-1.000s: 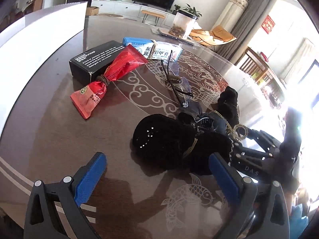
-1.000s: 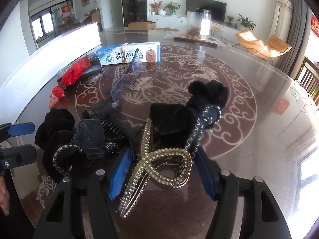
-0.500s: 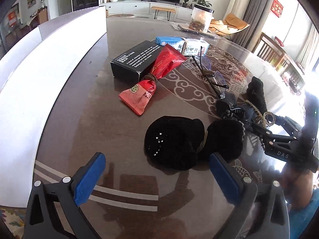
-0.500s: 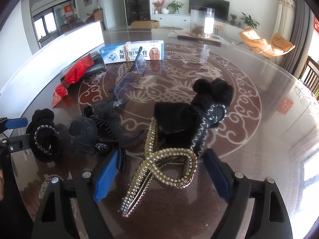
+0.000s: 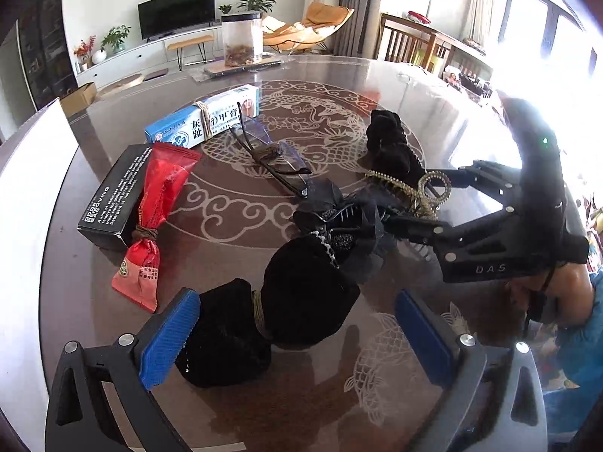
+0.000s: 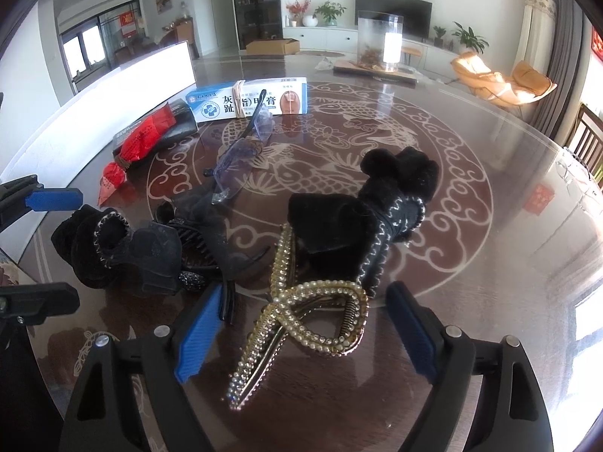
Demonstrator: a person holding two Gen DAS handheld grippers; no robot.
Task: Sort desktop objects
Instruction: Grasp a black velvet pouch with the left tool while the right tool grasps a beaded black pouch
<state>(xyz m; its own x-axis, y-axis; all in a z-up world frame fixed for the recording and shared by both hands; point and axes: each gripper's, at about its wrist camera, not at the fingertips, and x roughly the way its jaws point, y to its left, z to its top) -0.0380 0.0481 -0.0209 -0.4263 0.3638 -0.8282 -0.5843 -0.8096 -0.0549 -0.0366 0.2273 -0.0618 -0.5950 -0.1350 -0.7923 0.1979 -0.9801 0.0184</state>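
Sorting looked barely started, judging by the layout: nothing sat in a separate group and everything was still loose on the glass-topped table (image 6: 490, 226). Left gripper (image 5: 297, 335) had its jaws spread wide around the black velvet scrunchie (image 5: 271, 320), left pad touching or just beside it, right pad well clear, so no pinch yet. Right gripper (image 6: 305, 324) was likewise spread, straddling the gold pearl hair claw (image 6: 301, 324), pads apart from it. Hair items were clumped: black mesh claw clip (image 6: 181, 248) touched the scrunchie, and the black plush bow clip (image 6: 369, 218) lay against the pearl claw, so lifting one could drag a neighbour. Still to sort, further back: glasses (image 5: 271, 158), red snack packet (image 5: 154, 203) lying on the black box (image 5: 113, 196), ointment box (image 5: 203, 120). Clear jar (image 6: 380, 41) stood at the far edge, out of the way.
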